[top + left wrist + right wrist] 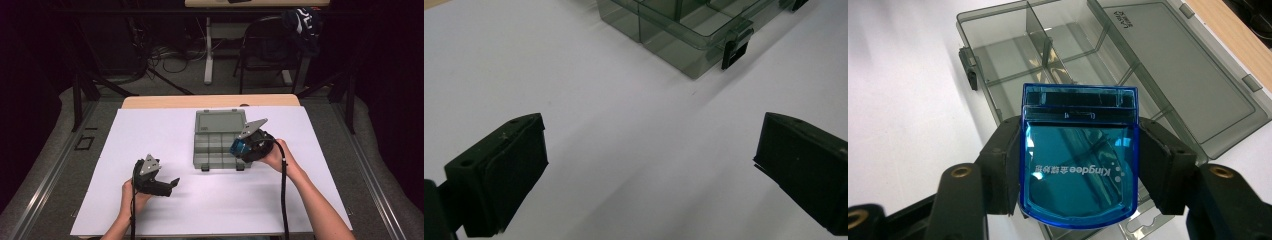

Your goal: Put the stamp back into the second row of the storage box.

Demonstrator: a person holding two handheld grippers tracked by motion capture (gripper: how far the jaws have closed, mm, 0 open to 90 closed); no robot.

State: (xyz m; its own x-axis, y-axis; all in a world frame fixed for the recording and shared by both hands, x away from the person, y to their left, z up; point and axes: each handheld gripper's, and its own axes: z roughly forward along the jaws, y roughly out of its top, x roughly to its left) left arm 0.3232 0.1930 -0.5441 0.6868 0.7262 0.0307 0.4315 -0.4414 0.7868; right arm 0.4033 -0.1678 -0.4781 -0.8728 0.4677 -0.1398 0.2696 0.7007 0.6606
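Right gripper view: the right gripper is clamped about half-way closed on a blue translucent case, one black pad pressing each side wall, so the printed flat face points at the camera and the darker hinged end points away, toward the top of the frame. Holding it by the side walls leaves its underside free, which would suit lowering it flat into a compartment. Directly behind and below the case lies the open organizer box, smoke-grey and transparent, divided by thin walls into compartments; the visible ones look empty. Its lid is folded back flat at the upper right of the frame, out of the way of access from above.

In the high view the same gripper hangs over the right edge of the box at frame centre, tilted inward, with the case showing as a blue patch at its tip. The box rests on a white sheet covering the table.

The left gripper sits lower left of the box, well apart from it. In the left gripper view its jaws stand wide with nothing between them, aimed at the box's near corner and black latch at the top of the frame, apparently on standby to steady the box
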